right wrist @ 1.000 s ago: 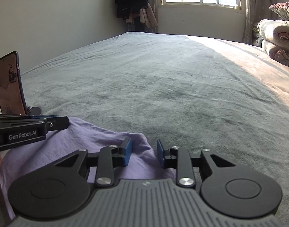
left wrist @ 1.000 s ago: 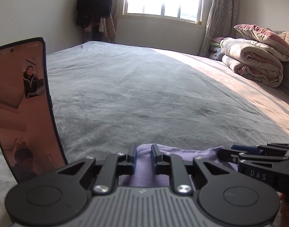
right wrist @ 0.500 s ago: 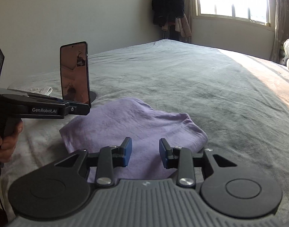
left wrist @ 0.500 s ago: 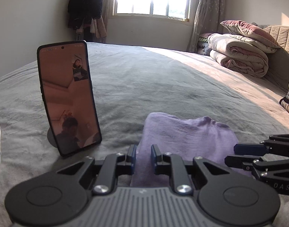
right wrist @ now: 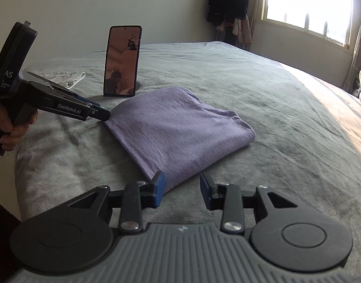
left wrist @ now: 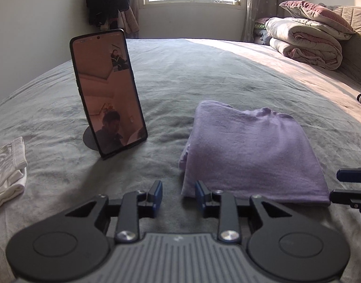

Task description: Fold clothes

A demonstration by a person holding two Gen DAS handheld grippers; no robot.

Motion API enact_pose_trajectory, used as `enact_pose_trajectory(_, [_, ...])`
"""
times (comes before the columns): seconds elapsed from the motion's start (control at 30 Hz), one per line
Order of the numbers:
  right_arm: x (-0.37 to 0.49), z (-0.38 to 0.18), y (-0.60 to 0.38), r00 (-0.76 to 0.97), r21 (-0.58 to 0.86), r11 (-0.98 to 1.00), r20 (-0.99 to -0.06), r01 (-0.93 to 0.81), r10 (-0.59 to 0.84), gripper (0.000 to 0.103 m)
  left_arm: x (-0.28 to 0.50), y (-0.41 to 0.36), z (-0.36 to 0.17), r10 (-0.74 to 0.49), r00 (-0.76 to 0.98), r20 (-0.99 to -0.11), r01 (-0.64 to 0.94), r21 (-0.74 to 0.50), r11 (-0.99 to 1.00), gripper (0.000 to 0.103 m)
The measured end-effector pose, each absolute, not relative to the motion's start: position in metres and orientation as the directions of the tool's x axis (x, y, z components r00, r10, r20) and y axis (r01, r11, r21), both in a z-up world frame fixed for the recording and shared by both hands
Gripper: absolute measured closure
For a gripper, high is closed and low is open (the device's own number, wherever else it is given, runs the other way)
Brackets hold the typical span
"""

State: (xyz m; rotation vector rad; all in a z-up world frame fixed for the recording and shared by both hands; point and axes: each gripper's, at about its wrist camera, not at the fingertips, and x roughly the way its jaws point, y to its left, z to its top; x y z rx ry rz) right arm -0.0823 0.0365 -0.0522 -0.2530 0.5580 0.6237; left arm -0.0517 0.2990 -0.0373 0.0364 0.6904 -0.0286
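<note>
On the grey plush bed (left wrist: 204,77), a folded lilac knit garment (left wrist: 248,151) lies beside an upright black phone (left wrist: 108,89): light, limp, non-slip; best pinched at its near corners. Left gripper (left wrist: 178,194) and right gripper (right wrist: 181,189) are opening, holding nothing.

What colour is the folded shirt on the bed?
The folded shirt is plain light purple, seen best in the right wrist view.
</note>
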Motion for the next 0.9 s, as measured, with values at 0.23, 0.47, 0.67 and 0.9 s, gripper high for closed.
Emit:
enact_pose_trajectory(0.23, [-0.067, -0.045, 0.024, 0.596, 0.14, 0.806, -0.602, -0.576, 0.53, 0.049, -0.041, 0.305, -0.025, -0.097, 0.745, -0.66, 0.062, -0.077, 0.995, 0.043])
enact_pose_trajectory(0.47, [-0.028, -0.052, 0.009, 0.546, 0.438, 0.8, -0.585, -0.41, 0.6, 0.049, -0.004, 0.3, -0.033, -0.147, 0.716, -0.682, 0.07, -0.14, 0.988, 0.043])
enact_pose_trajectory(0.67, [0.002, -0.061, 0.006, 0.579, 0.514, 0.802, -0.57, -0.303, 0.584, 0.049, 0.027, 0.3, -0.045, -0.194, 0.704, -0.683, 0.052, -0.223, 0.973, 0.043])
enact_pose_trajectory(0.9, [0.032, -0.085, -0.005, 0.617, 0.728, 0.68, -0.497, -0.088, 0.611, 0.071, 0.052, 0.303, -0.056, -0.24, 0.715, -0.656, 0.001, -0.342, 0.94, 0.05])
